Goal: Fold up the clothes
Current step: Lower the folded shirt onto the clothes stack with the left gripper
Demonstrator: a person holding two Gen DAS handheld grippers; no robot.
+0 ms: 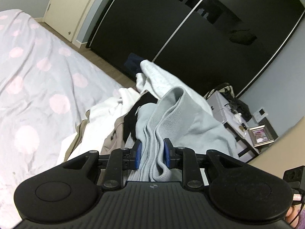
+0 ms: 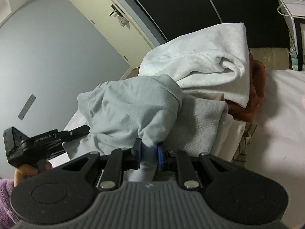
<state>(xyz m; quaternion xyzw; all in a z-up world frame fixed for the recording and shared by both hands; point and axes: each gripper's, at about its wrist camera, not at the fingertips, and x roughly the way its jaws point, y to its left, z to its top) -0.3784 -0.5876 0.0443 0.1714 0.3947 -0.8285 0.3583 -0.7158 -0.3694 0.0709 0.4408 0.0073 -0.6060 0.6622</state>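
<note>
A pale blue sweatshirt [image 1: 177, 114] hangs between both grippers over a heap of clothes. My left gripper [image 1: 152, 152] is shut on its ribbed hem, which bunches in folds between the blue pads [image 1: 137, 153]. In the right wrist view the same pale blue sweatshirt [image 2: 133, 110] bulges in front of my right gripper [image 2: 149, 155], which is shut on a pinch of its fabric. The left gripper's black body [image 2: 38, 143] shows at the left of that view, in a person's hand [image 2: 24, 171].
The bed [image 1: 38, 76] has a grey cover with pink spots. The heap holds a white towel-like cloth [image 2: 200, 61], a rust-red garment [image 2: 255, 87], white, beige and black clothes [image 1: 118, 118]. A dark sliding wardrobe [image 1: 190, 38] and a cluttered white side table [image 1: 238, 122] stand beyond.
</note>
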